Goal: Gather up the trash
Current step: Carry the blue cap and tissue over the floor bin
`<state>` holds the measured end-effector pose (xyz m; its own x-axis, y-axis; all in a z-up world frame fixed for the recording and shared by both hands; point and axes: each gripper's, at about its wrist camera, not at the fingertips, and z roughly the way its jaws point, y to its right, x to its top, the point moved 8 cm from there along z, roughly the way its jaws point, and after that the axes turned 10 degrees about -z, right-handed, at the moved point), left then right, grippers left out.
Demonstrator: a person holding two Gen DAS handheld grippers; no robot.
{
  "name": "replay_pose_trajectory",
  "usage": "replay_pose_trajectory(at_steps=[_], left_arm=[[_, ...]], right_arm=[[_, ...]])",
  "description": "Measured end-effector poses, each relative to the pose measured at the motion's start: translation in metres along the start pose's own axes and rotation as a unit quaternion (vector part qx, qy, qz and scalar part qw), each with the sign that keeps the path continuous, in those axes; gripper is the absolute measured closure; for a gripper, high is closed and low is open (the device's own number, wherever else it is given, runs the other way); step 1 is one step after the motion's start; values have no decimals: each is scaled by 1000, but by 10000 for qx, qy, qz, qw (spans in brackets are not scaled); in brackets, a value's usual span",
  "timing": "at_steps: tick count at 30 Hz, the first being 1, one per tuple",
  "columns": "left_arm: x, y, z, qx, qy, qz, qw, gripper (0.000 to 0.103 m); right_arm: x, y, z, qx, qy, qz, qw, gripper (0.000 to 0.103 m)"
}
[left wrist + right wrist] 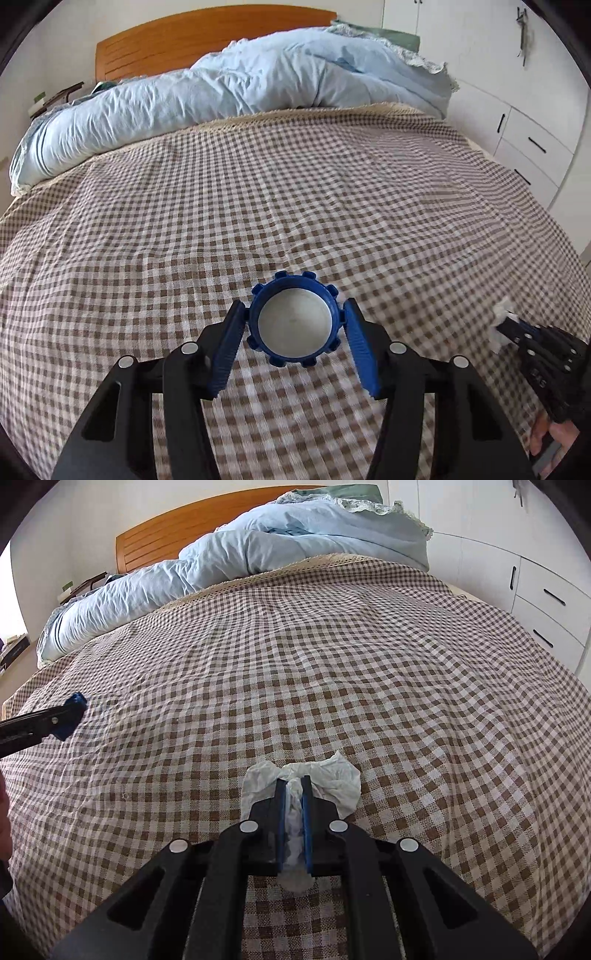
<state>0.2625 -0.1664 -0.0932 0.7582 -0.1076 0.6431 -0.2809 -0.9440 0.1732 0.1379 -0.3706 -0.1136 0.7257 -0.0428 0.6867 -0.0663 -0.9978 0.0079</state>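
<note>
A blue ribbed bottle cap (pixel 293 319) with a white inside sits between the fingers of my left gripper (pixel 293 314), which is shut on it, above the checked bedspread (pixel 258 192). My right gripper (pixel 294 781) is shut on a crumpled white tissue (pixel 332 779), which bulges out on both sides of the blue pads. The right gripper with the tissue also shows in the left wrist view (pixel 504 317) at the right edge. The left gripper's tip shows in the right wrist view (pixel 72 710) at the left edge.
A rumpled light blue duvet (pixel 221 92) lies across the head of the bed in front of a wooden headboard (pixel 166 40). White drawers (pixel 528 147) stand to the right. A bedside table (pixel 55 98) is at the far left.
</note>
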Motion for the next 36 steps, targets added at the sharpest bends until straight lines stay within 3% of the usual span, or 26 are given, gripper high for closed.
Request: replay_pose_trajectory(at_steps=[5, 11, 18, 22, 27, 31, 36], left_arm=[[-6, 14, -71, -203, 397, 11, 9990, 51], [-12, 57, -154, -550, 903, 383, 9937, 51], [-45, 157, -208, -1434, 975, 851, 9812, 51], [-91, 234, -214, -2042, 633, 1290, 9683, 51], [-168, 324, -204, -2579, -14, 1959, 9461, 51], [-228, 376, -184, -2788, -610, 2390, 9281, 51], [-294, 411, -148, -2699, -1209, 2790, 9136, 51]], right_arm=[[5, -3, -17, 227, 165, -42, 9996, 95], [-9, 15, -113, 281, 611, -21, 9977, 95], [-65, 88, -236, -552, 917, 156, 9941, 95], [-127, 153, -292, -1250, 736, 449, 9884, 95], [-238, 209, -315, -1692, -22, 1012, 9804, 95], [-327, 229, -296, -1601, -760, 1565, 9716, 95], [-404, 229, -251, -1010, -1425, 2175, 9603, 95]])
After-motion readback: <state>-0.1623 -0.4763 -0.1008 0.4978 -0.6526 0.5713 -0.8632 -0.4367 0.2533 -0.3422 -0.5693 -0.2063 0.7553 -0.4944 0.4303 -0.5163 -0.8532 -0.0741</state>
